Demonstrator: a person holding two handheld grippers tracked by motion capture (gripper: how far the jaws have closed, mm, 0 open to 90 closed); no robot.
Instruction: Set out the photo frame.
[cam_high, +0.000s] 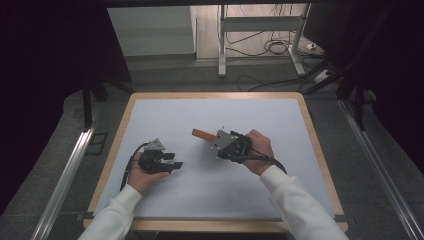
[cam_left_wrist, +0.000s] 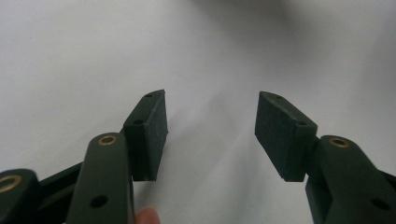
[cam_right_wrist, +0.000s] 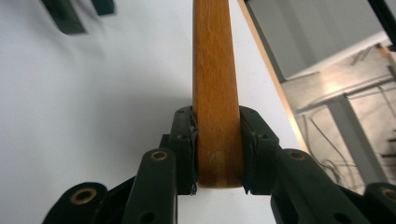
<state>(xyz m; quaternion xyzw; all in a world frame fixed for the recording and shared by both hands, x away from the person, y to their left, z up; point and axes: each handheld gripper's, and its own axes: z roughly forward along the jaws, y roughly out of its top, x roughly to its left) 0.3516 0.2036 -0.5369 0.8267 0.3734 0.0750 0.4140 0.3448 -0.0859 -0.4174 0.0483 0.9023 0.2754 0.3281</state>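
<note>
Thing in hand: a long, smooth, orange-brown wooden bar (cam_right_wrist: 215, 88) with rounded edges and a paler strip at its near end; in the high view it juts out leftward from my right gripper (cam_high: 218, 139), over the middle of the white table top (cam_high: 210, 195).

Right gripper: its two black jaws are pinched on the bar's near end, one pad (cam_right_wrist: 186, 144) flat on each side face, with no gap that I can see.

Left gripper (cam_high: 175, 160): jaws spread apart with nothing between them, only white surface beyond; it sits low at the left of the table, well apart from the bar.

Weight: I judge it light to moderate, since a single end grip carries it off the table.

Stiffness: rigid wood; it runs dead straight away from my jaws with no sag.

Surface: it looks varnished, so I expect it to be fairly slippery against the pads.

Fragility: low; it should tolerate a firm squeeze.

Where to hold: on the flat side faces, as now. Because I grip at one end, the long free part acts as a lever and may pivot in the pads.

Better hold: I would take it nearer the middle, or bring my left gripper to the far end for support.
</note>
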